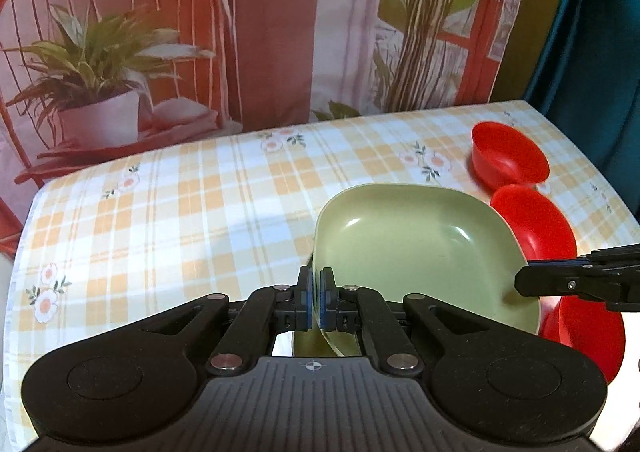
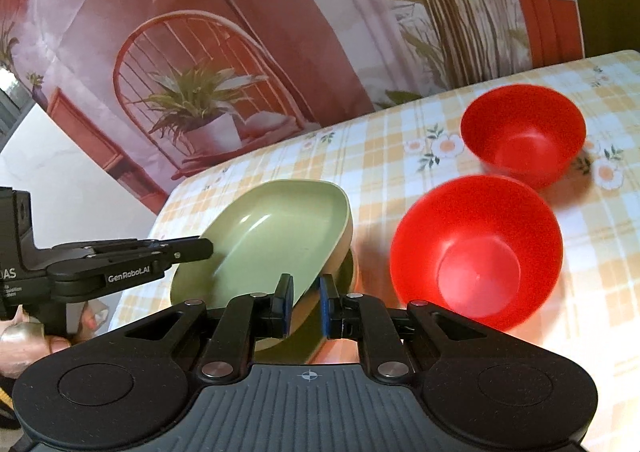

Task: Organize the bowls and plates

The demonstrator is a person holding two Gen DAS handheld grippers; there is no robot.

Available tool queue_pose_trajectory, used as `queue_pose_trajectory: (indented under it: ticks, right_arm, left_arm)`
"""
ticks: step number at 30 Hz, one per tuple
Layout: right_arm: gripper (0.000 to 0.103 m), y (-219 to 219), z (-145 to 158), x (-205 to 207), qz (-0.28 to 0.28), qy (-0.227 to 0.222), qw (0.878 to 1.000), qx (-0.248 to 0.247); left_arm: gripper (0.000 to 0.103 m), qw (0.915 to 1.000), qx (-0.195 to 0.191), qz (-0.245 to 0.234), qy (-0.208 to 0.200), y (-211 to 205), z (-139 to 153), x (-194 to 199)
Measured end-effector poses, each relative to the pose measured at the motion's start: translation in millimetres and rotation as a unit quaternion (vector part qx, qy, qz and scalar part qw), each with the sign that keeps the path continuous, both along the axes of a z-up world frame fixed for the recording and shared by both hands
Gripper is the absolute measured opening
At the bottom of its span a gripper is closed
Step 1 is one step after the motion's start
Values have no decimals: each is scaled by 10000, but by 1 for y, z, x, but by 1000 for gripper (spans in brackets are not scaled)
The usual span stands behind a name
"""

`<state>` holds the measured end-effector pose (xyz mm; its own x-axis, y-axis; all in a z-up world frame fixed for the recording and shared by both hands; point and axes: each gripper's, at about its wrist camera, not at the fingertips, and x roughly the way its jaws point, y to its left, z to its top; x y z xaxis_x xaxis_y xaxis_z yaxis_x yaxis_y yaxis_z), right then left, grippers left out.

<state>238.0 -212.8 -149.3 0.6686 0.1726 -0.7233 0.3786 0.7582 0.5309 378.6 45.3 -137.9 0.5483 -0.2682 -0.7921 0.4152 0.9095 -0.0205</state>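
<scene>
A pale green square plate (image 1: 416,244) hangs tilted above the checked table, gripped from both sides. My left gripper (image 1: 316,302) is shut on its near rim. My right gripper (image 2: 306,304) is shut on the opposite rim of the green plate (image 2: 272,240). Under it lies a second, darker green plate (image 2: 348,272), mostly hidden. To the right stand two red bowls, a near one (image 2: 476,252) and a far one (image 2: 524,132). Both red bowls also show in the left wrist view, near (image 1: 536,228) and far (image 1: 510,158).
A yellow-and-white checked tablecloth with flowers (image 1: 180,212) covers the table. A printed backdrop with a chair and plants (image 1: 160,32) hangs right behind its far edge. More red (image 1: 584,336) shows below the right gripper's fingers (image 1: 560,284).
</scene>
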Motion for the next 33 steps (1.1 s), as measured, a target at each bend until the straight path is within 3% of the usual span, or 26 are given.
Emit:
queue_pose_trajectory:
  ticks: [33]
  right_arm:
    - [13, 25, -19, 7, 316, 310, 9987, -261]
  left_arm:
    - [5, 9997, 249, 77, -3, 6, -23, -8]
